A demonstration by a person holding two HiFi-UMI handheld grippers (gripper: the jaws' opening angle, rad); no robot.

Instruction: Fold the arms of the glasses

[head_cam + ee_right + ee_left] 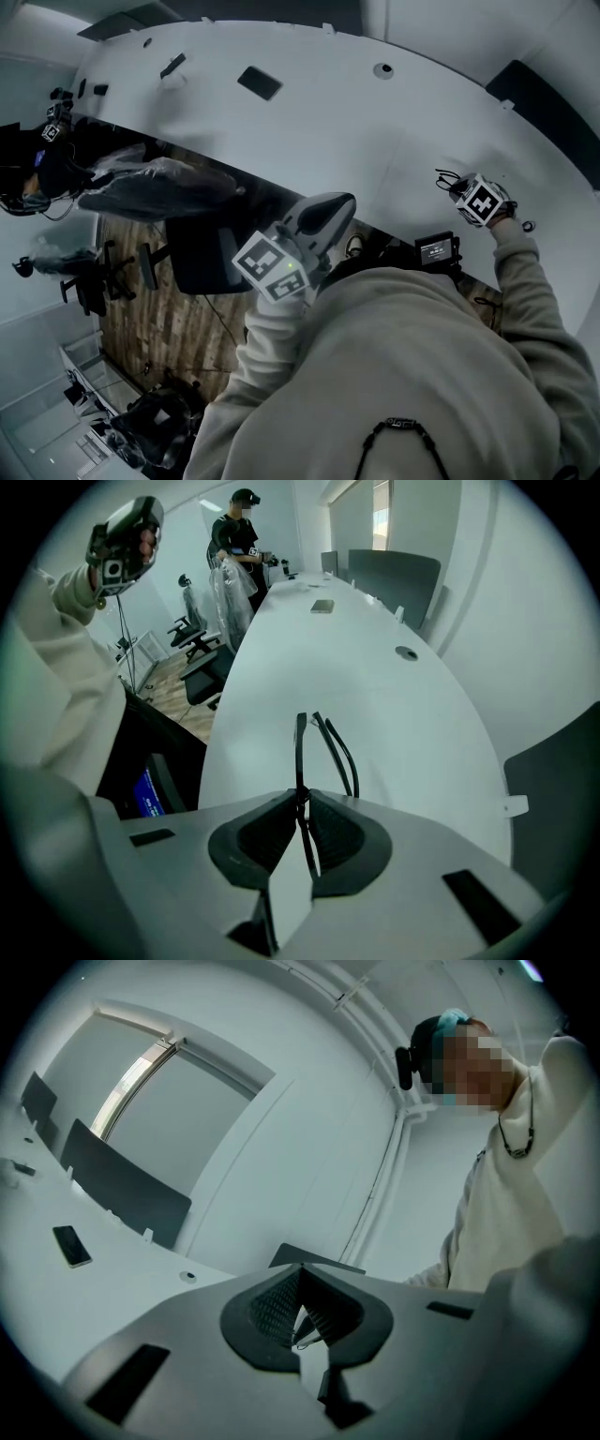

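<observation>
Glasses (300, 752), one pair (right gripper (302, 806) pinching)

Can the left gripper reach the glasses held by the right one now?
Probably not yet: the left gripper is raised off the table, facing away, jaws shut. Nothing blocks the way to the glasses in the right gripper.

Glasses (300, 752) lower part hidden behind right gripper (302, 803) pads; in head view glasses mostly covered by same gripper; dark flat object (259, 82) on table (375, 131) too small to be identified
</observation>
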